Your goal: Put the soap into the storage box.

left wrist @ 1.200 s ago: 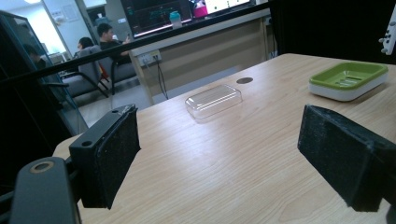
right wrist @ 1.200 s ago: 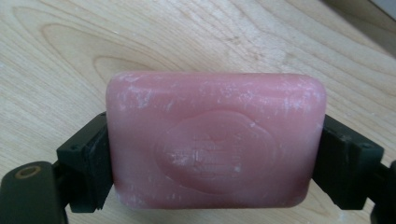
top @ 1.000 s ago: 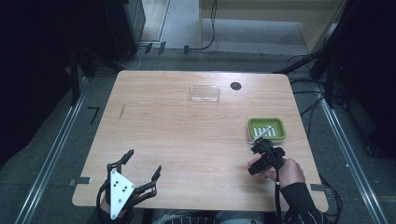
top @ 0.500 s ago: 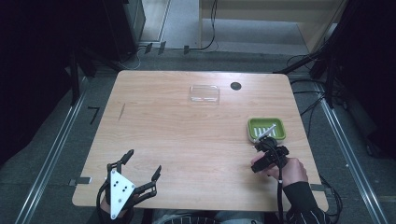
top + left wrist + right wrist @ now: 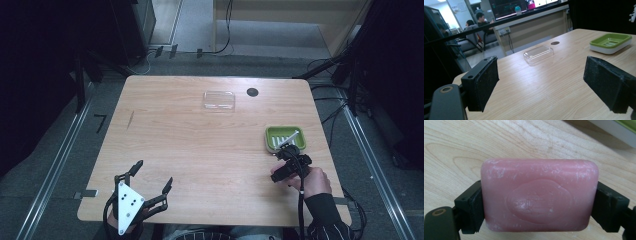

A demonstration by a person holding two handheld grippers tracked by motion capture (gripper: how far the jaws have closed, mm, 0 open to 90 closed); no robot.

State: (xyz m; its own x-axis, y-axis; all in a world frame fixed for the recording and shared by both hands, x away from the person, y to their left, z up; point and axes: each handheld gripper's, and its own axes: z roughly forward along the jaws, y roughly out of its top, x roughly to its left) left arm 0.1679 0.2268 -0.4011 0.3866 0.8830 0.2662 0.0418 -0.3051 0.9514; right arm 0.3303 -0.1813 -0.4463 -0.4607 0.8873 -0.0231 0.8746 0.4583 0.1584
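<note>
The right tool [image 5: 539, 202] grips a pink soap bar [image 5: 539, 195] by its two short ends, jaws pressed against both sides, the stamped face up toward the camera. In the high view that tool [image 5: 289, 162] sits just short of the green dish [image 5: 285, 137] on the right side of the bench [image 5: 200, 145], and the dish's white edge shows at the top corner of the right gripper view. Whether the bar rests on the wood or hangs just above it, I cannot tell.

The left tool [image 5: 150, 187] waits at the near left corner, jaws spread wide and holding nothing. A clear lid [image 5: 219, 100] lies well apart, near the far edge.

So the pick-up looks done. What is likely left: carry the bar the short way to the dish, set it in, release. The lid may go on afterwards, though that is a guess.
</note>
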